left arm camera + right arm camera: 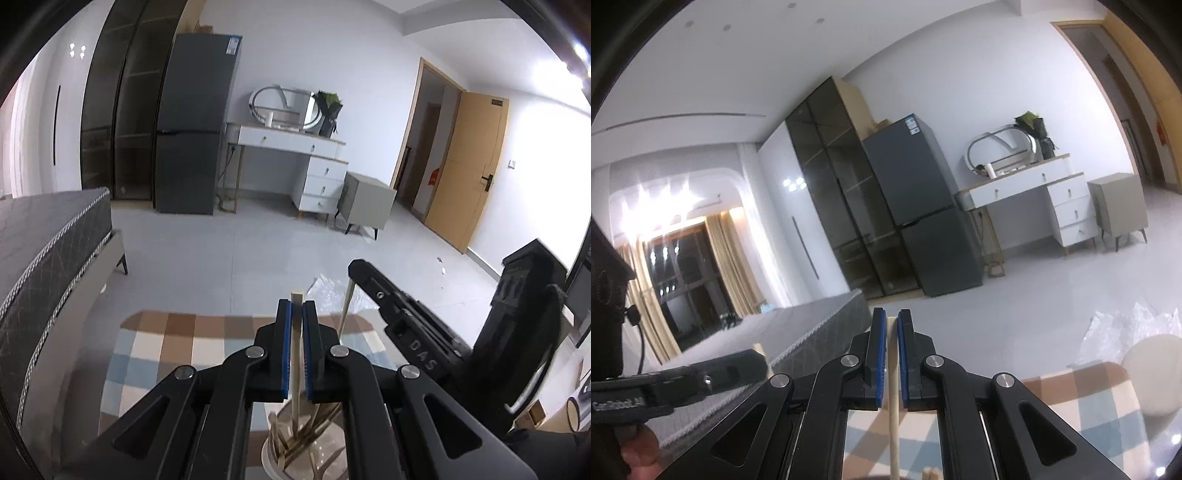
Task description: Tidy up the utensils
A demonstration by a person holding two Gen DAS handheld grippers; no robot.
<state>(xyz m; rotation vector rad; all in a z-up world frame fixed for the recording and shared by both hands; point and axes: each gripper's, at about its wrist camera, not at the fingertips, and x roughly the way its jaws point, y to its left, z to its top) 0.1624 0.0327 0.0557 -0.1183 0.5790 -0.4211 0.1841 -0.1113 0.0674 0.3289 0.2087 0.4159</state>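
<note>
Pinching nearly closed, the left tongs [296,306] grip a flat utensil [295,354] while the right tongs [892,317] clamp a chopstick [894,406].

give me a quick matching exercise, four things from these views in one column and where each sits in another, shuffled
1 pale flat utensil handle
2 round white holder
3 tall dark grey fridge
4 pale round wooden stick

a beside the white dressing table
b in the right tongs
c below the left tongs
d in the left tongs

Pairs: 1-d, 2-c, 3-a, 4-b
</note>
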